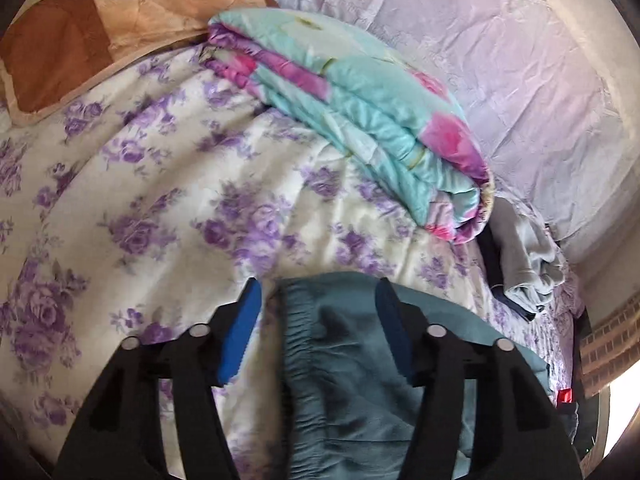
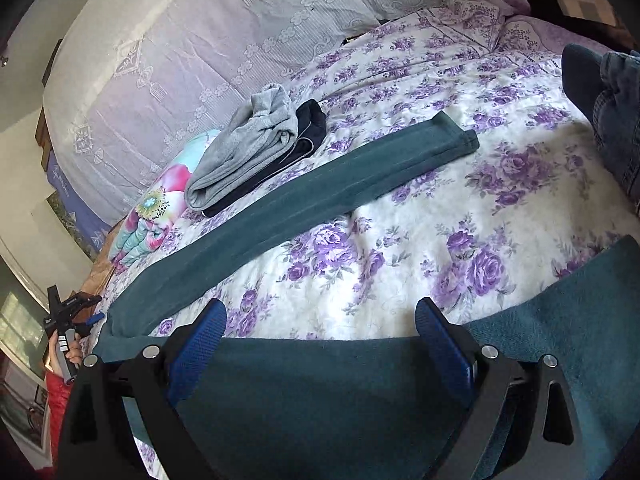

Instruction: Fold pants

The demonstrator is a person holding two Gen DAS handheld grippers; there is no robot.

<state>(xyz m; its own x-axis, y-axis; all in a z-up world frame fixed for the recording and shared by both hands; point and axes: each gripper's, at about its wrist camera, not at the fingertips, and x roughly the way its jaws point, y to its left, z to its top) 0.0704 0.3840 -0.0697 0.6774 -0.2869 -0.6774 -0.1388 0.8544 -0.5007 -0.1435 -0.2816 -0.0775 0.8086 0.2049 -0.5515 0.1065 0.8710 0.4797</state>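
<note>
A bed covered by a white sheet printed with purple roses fills both wrist views. Along its far edge lies one folded quilt in turquoise and pink, and next to it a stack of two folded garments, a grey knit one resting on a dark navy one. One tan and brown blanket sits beyond the quilt's other end, and a pale lilac lace-patterned cover rises behind the bed. At the right edge of the right wrist view lie blue denim and another dark cloth, not identifiable.

One pair of teal fleece pants lies spread flat on the sheet. One leg runs straight toward the stacked garments without touching them; the other leg passes off to the right.

The right gripper, with two blue-padded fingers, stands open above the crotch region of the pants, the cloth lying beneath and between the fingers, gripped by neither.

The left gripper is about half open, its two blue pads apart, straddling the gathered elastic waistband. One pad lies over bare sheet, the other over the cloth; neither visibly presses on it. In the right wrist view this gripper appears at far left, held in a person's hand.
</note>
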